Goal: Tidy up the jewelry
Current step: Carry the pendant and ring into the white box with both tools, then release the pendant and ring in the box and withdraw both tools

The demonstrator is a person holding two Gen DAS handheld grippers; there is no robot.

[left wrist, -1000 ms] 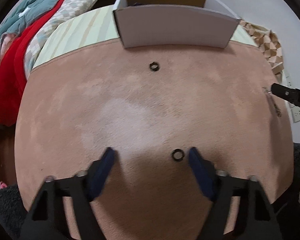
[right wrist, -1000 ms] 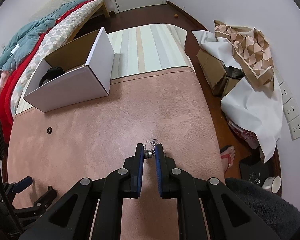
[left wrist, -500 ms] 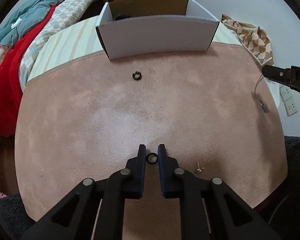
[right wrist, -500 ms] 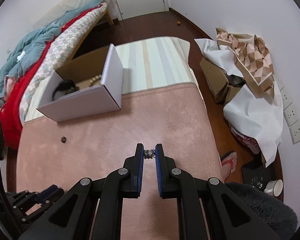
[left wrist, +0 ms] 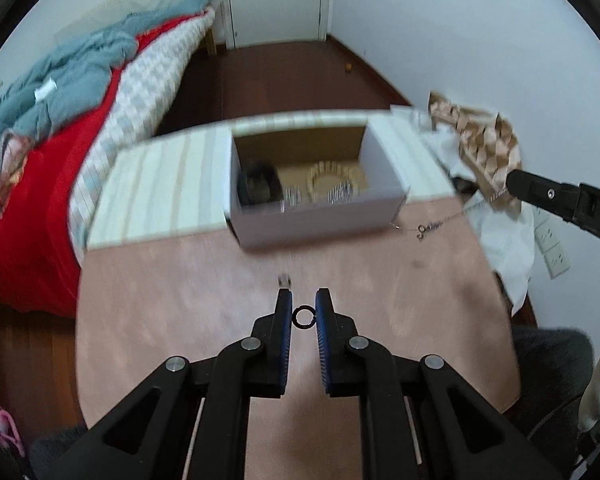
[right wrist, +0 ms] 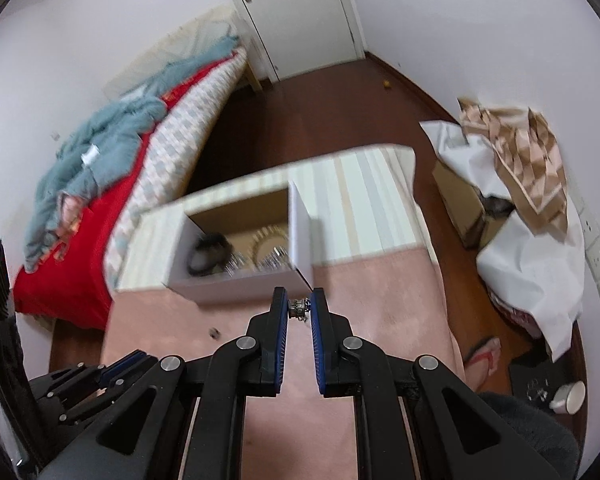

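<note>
Black ring (left wrist: 302,317) clamped in left hand-held gripper (left wrist: 303,312), chain (right wrist: 299,307) pinched in right hand-held gripper (right wrist: 299,307); cardboard box (left wrist: 316,216) mid-frame part-filled, another ring (left wrist: 284,280) left on desk (left wrist: 180,300).

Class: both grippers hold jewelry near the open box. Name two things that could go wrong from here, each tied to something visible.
1. The small black ring is pinched only at its edges by the left gripper, so it might pop free.
2. The thin silver chain dangles from the right gripper beside the white cardboard box; it might snag the rim.
</note>
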